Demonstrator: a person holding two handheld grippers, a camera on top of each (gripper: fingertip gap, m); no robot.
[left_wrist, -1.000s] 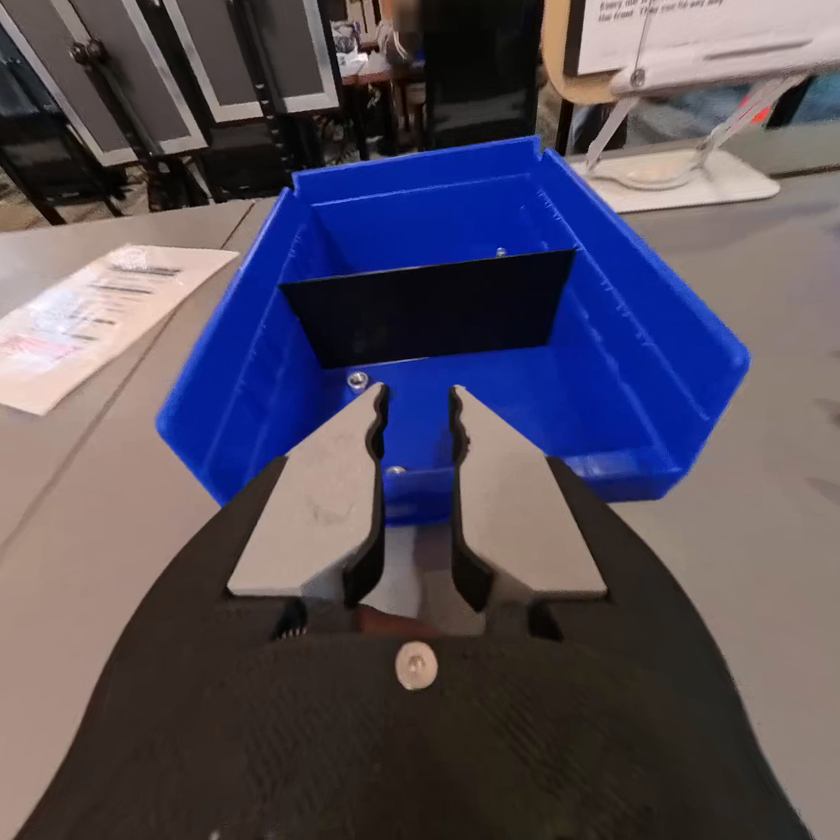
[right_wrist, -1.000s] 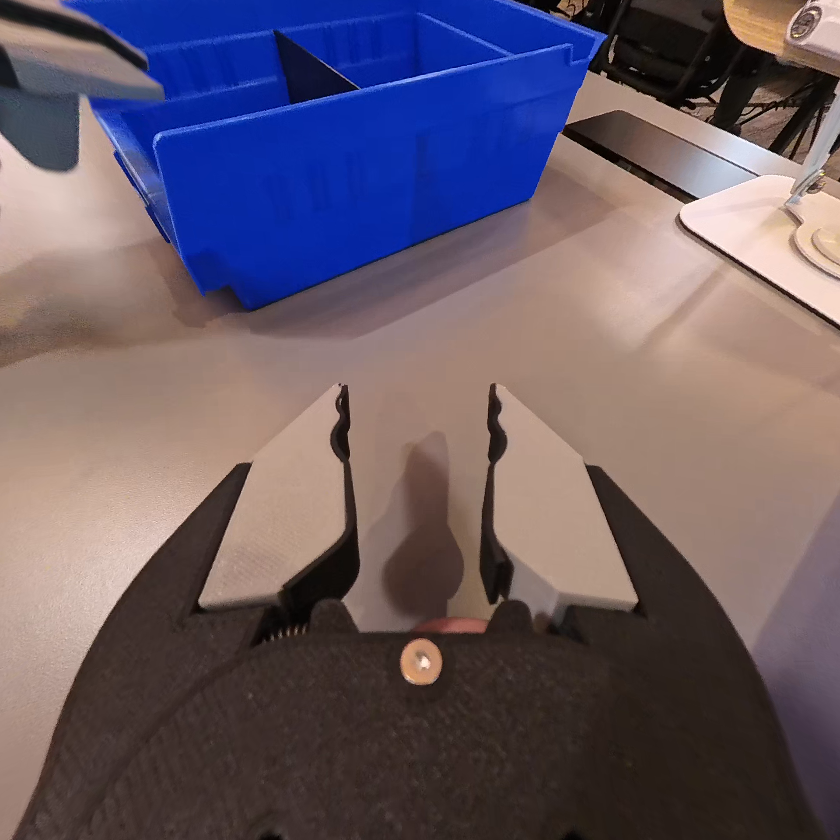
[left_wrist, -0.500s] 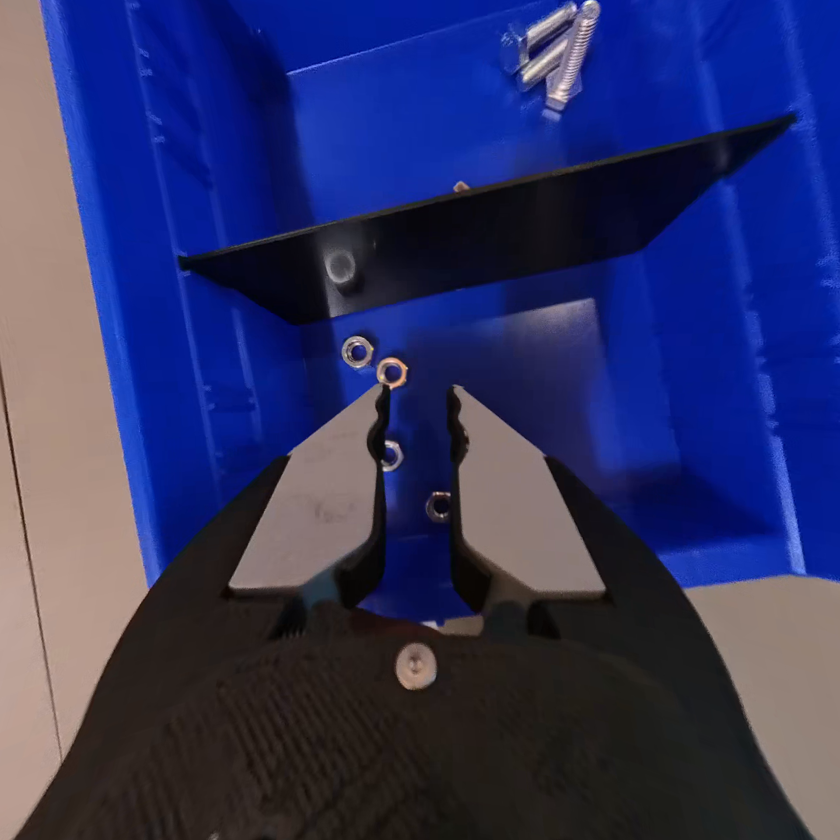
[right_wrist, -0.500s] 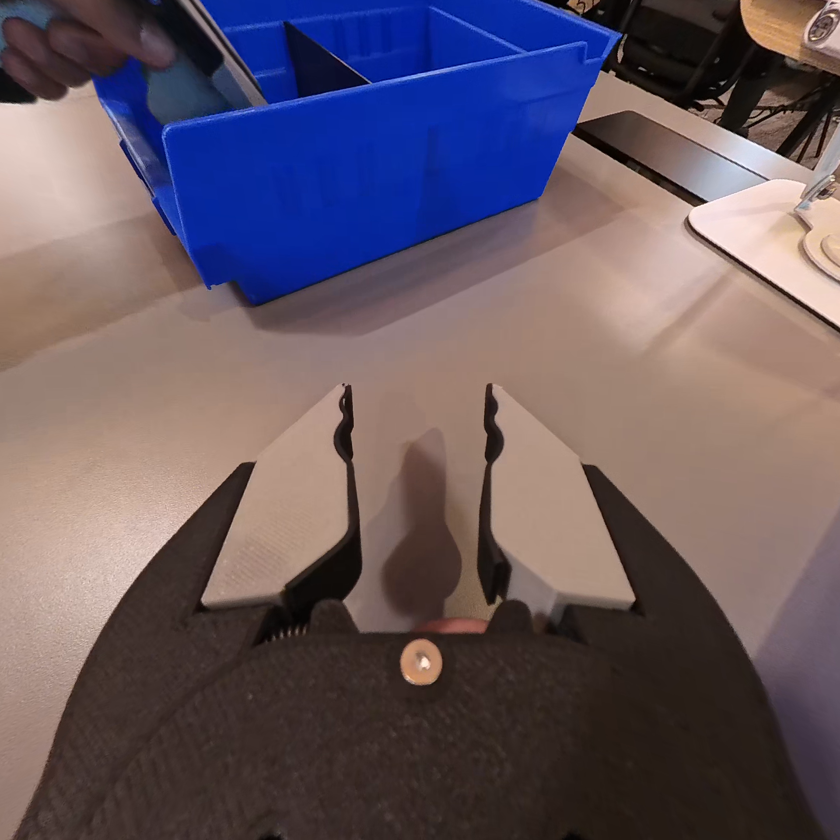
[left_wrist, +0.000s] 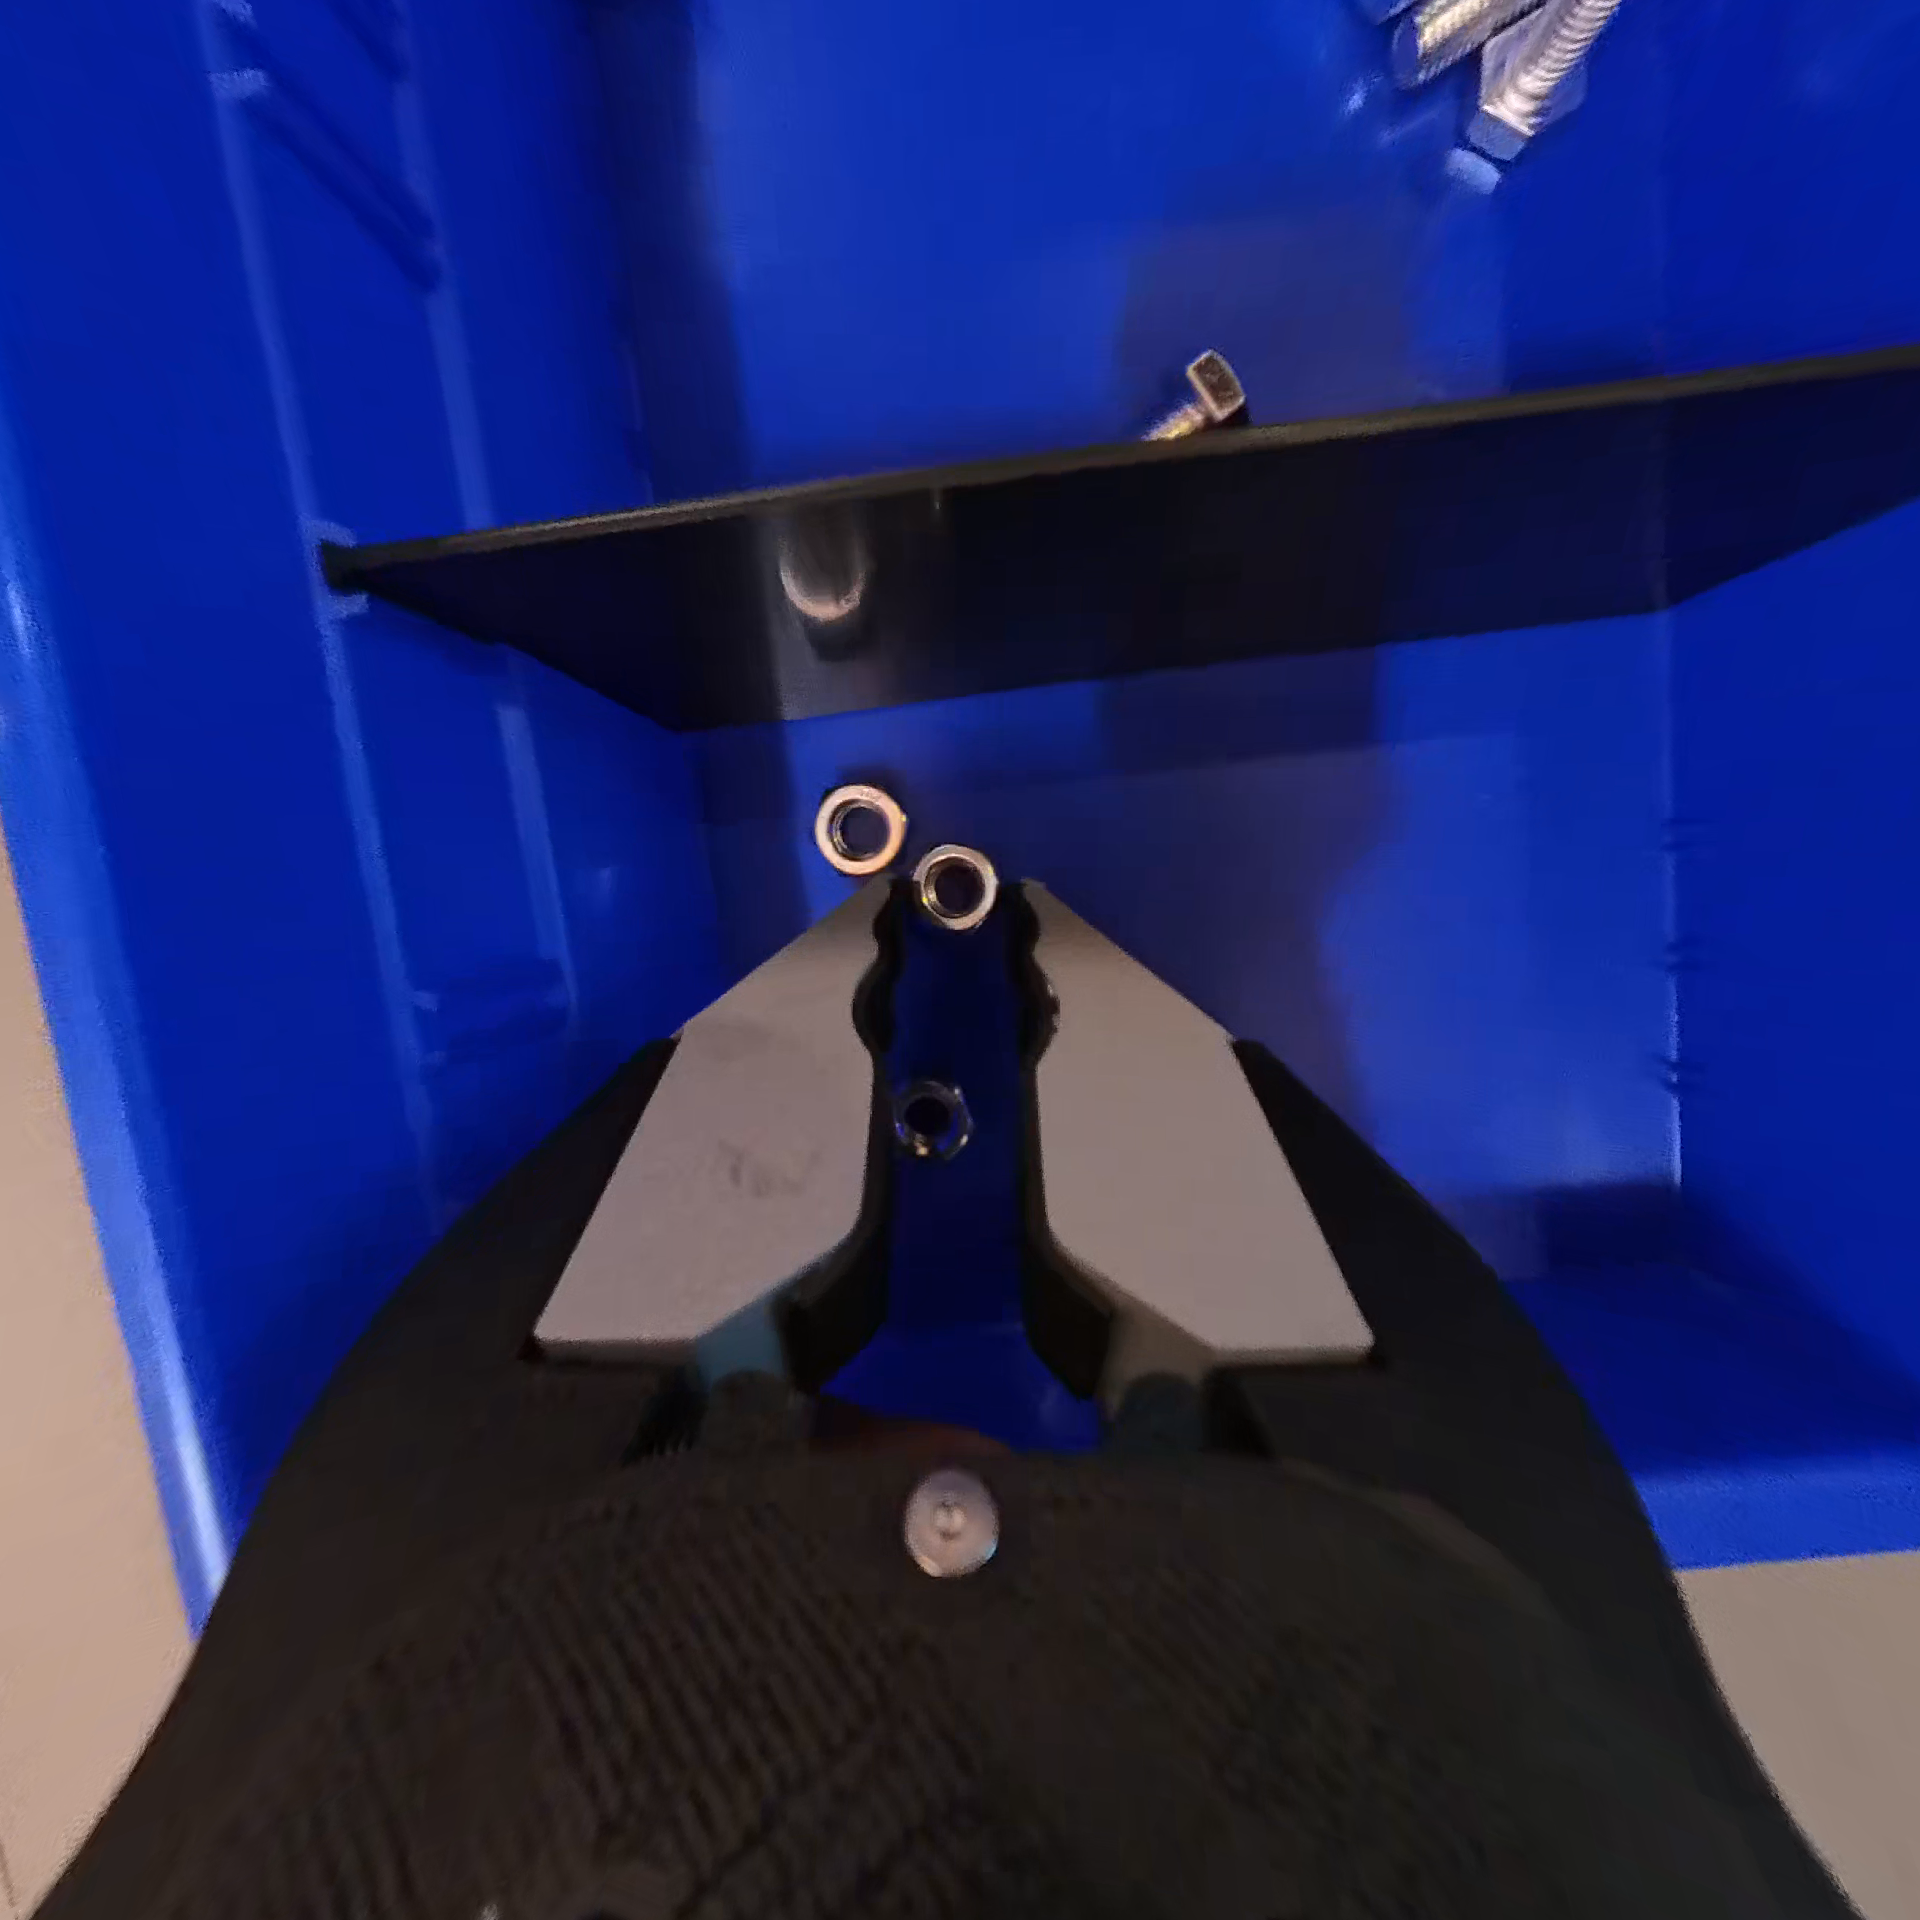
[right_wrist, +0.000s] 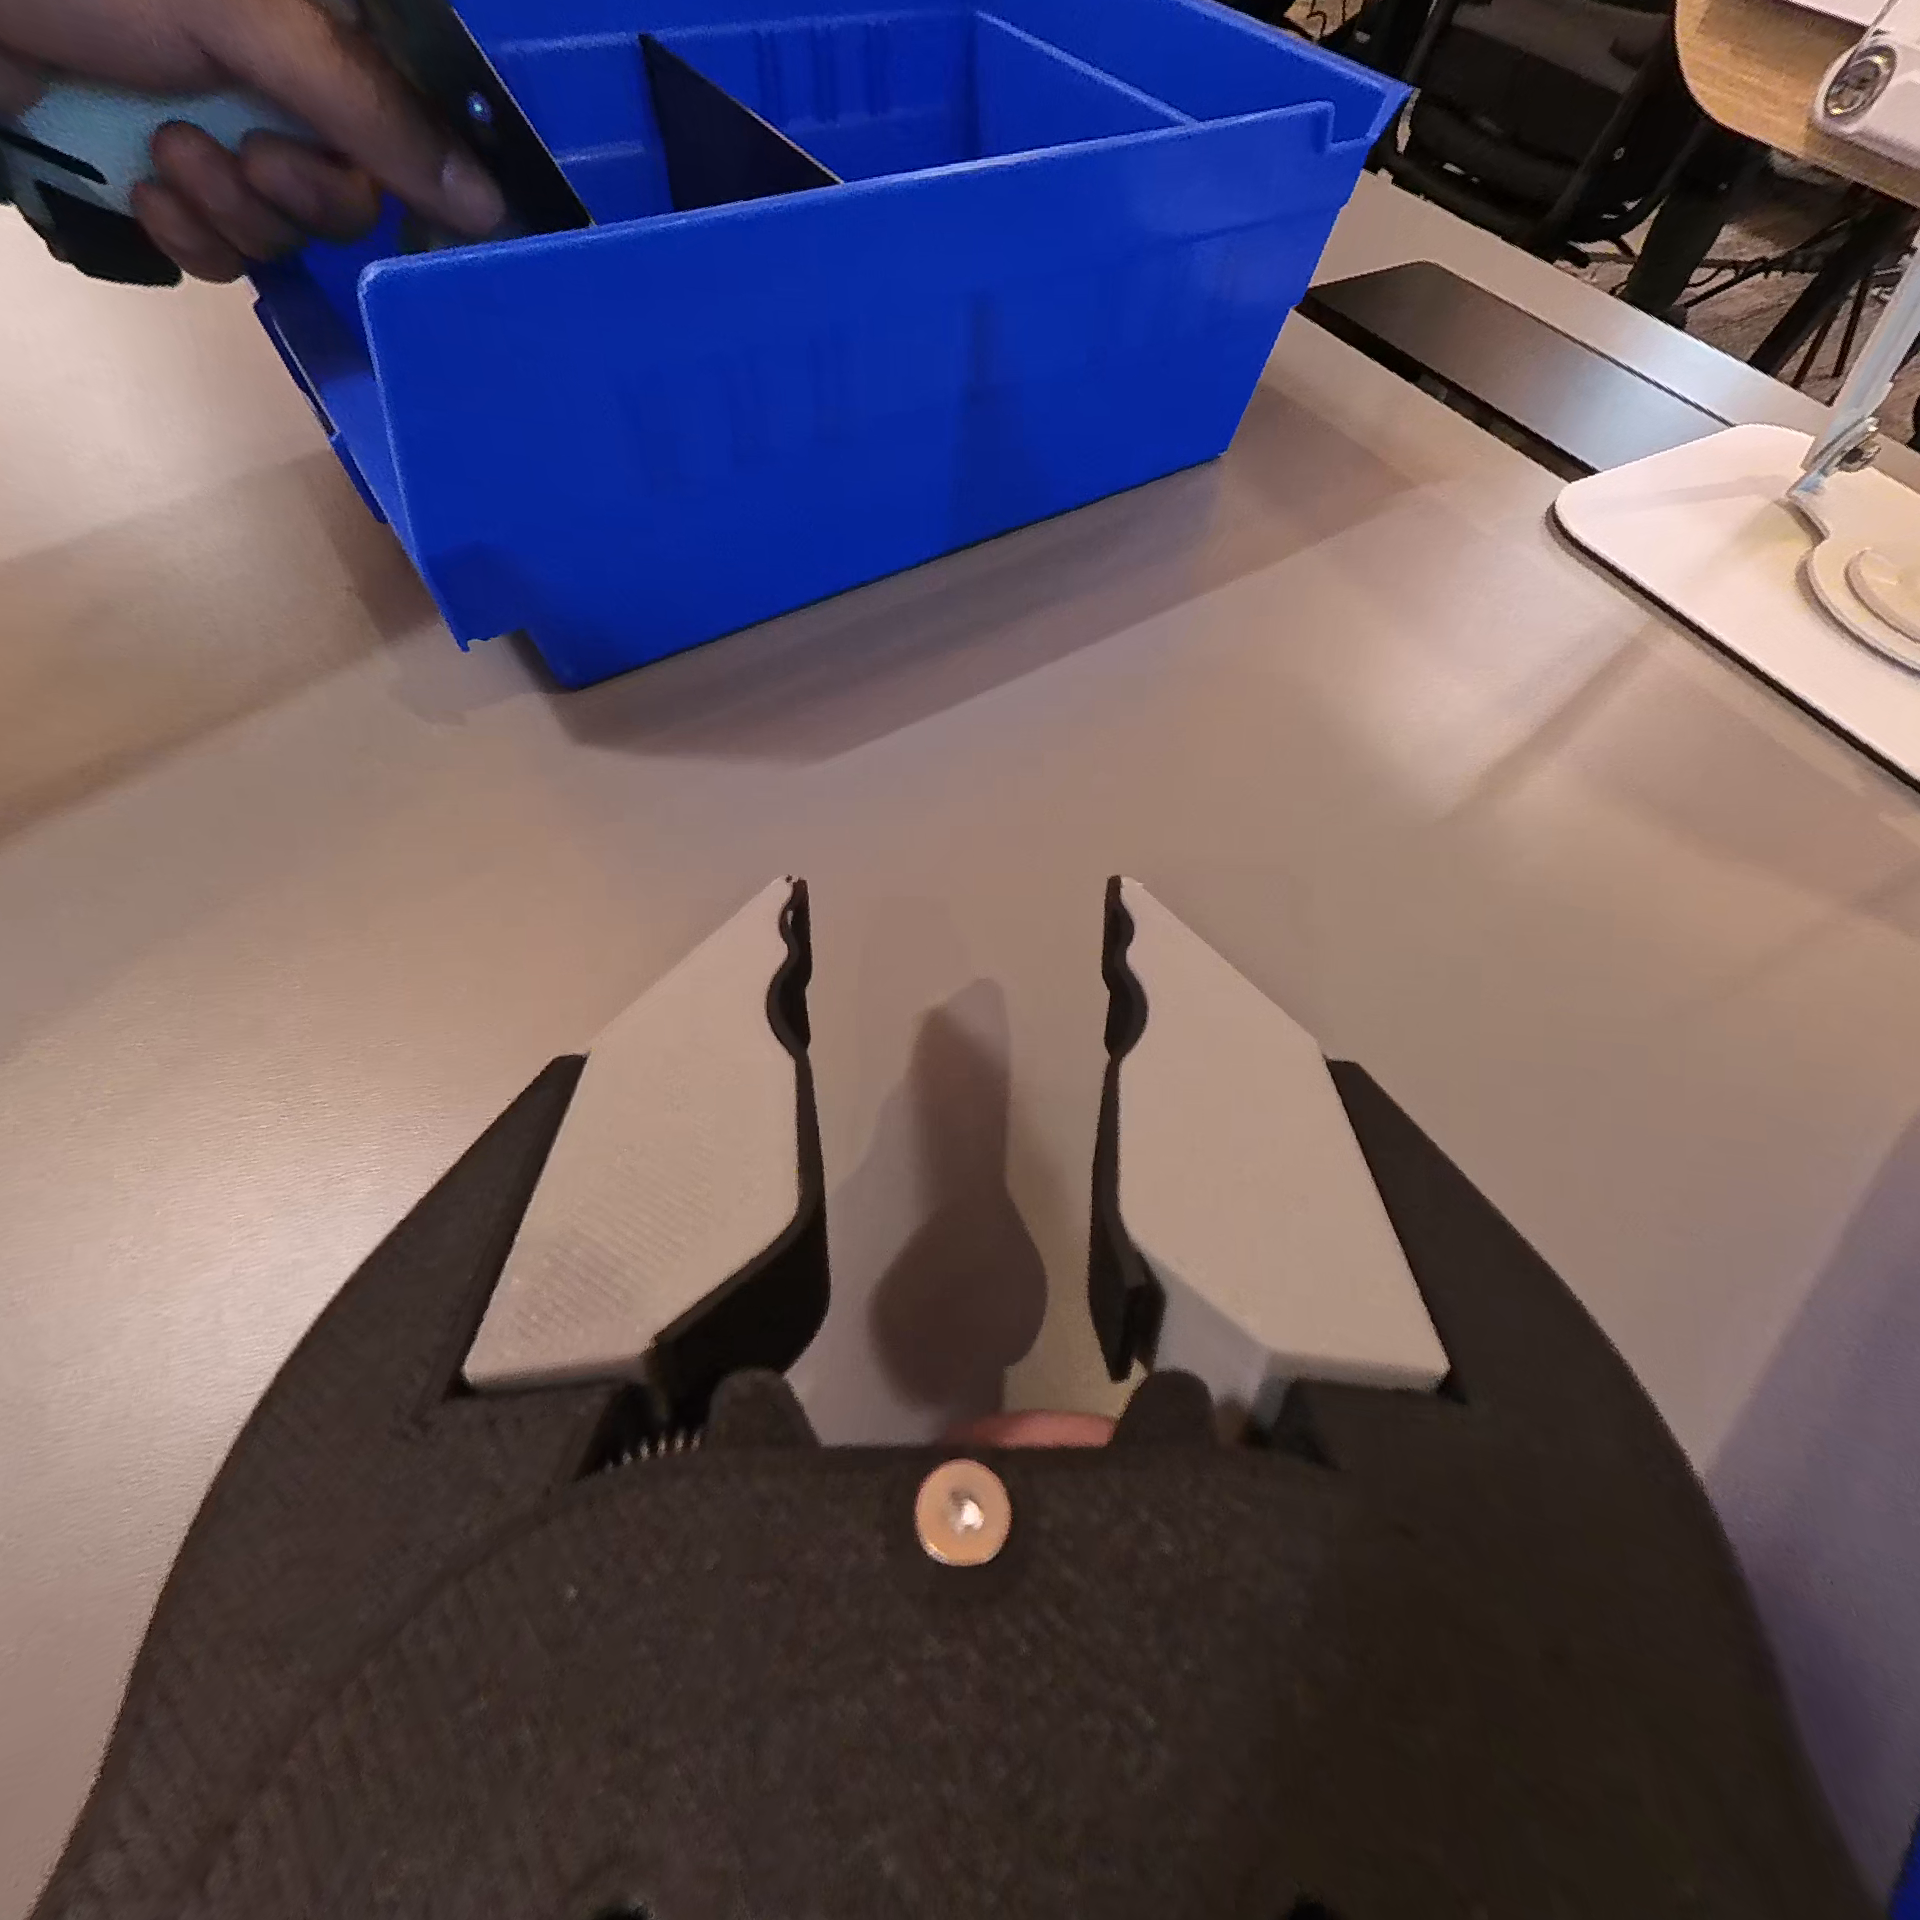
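My left gripper (left_wrist: 958, 896) is open and points down into the near compartment of a blue bin (left_wrist: 436, 623). A silver nut (left_wrist: 956, 886) lies right at its fingertips, a second nut (left_wrist: 860, 830) just beyond to the left, and a third nut (left_wrist: 932, 1119) on the floor between the fingers. A black divider (left_wrist: 1143, 561) crosses the bin; bolts (left_wrist: 1496, 73) lie in the far compartment, one bolt (left_wrist: 1205, 400) against the divider. My right gripper (right_wrist: 954, 899) is open and empty over the grey table (right_wrist: 1351, 831), well short of the bin (right_wrist: 831, 384).
In the right wrist view a hand (right_wrist: 260, 177) holds the left gripper's handle at the bin's left end. A white stand base (right_wrist: 1745, 561) sits at the right of the table, with a dark strip (right_wrist: 1538, 353) behind it. One gripper's finger ends stand about 30 cm off the other's.
My left gripper has tipped down and gone deeper into the bin, closing on the nuts. The right gripper has barely moved, drifting slightly so the bin sits a little more to the right.
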